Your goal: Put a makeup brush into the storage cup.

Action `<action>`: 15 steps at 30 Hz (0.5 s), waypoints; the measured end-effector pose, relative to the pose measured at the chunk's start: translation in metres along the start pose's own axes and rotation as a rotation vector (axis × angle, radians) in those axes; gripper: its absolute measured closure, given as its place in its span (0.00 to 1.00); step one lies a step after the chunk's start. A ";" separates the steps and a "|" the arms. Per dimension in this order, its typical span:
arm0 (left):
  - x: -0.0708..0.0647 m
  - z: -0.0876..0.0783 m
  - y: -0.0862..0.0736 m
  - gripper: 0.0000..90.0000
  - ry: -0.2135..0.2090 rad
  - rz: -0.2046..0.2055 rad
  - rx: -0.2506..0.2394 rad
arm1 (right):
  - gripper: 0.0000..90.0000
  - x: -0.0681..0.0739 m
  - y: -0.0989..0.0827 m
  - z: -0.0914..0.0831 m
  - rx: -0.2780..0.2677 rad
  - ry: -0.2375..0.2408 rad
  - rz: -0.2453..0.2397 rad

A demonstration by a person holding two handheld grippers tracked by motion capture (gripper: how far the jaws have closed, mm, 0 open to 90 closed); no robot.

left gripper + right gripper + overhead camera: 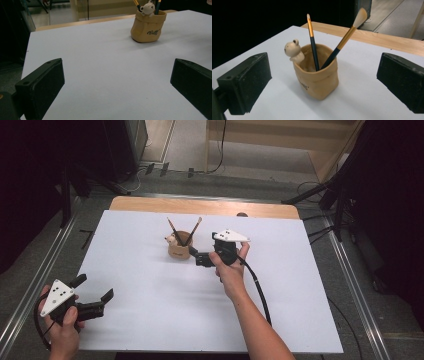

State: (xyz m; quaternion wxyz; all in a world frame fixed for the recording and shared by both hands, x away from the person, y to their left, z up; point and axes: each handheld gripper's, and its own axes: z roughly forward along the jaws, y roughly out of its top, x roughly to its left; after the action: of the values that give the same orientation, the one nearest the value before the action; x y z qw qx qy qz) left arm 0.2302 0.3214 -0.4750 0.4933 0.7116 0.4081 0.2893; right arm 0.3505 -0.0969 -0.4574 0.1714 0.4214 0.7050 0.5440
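Over at the near left corner of the white table [150,320], the left gripper [95,296] sits low in the person's hand, jaws spread wide with nothing between them, pointed across the bare surface toward the middle. From the left gripper view the tan brush pot [148,27] stands well apart, up at the far right of that picture.

Moving to the centre: the brush pot [179,247] stands upright a little toward the far side of the table, a small sack-shaped holder with a folded rim and a little bear figure [293,50] perched on its edge. Two brushes lean inside it. The thin brush [312,40] leans to the left, the fluffy brush [347,35] tilts off to the right, their dark handles crossing down in the pot.

Just right of the pot, the right gripper [196,255] is held by the person's hand, jaws wide apart, not touching anything; the pot sits between and beyond the two jaws in the right gripper view.

How will these handle? The brushes look light, stiff in the handle and soft at the bristles, so the gold ferrule or upper handle looks like the place to pinch, never the hairs. The pot looks like glazed ceramic: likely slick, breakable and easy to tip if a brush drags on the rim. A straight pull along the brush's own lean seems safest.
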 end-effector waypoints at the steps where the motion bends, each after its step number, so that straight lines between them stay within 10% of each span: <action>1: -0.001 0.000 0.000 0.00 0.001 0.006 0.010 | 0.00 0.000 -0.001 -0.001 0.003 0.001 -0.006; 15: -0.001 -0.006 -0.003 0.00 -0.003 0.013 0.006 | 0.00 0.001 -0.008 -0.021 -0.025 0.017 -0.027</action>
State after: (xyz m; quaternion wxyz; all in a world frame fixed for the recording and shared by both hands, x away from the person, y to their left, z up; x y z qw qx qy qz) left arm 0.2240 0.3233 -0.4761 0.4897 0.7163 0.4035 0.2903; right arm 0.3317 -0.1092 -0.4572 0.1781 0.4052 0.7052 0.5539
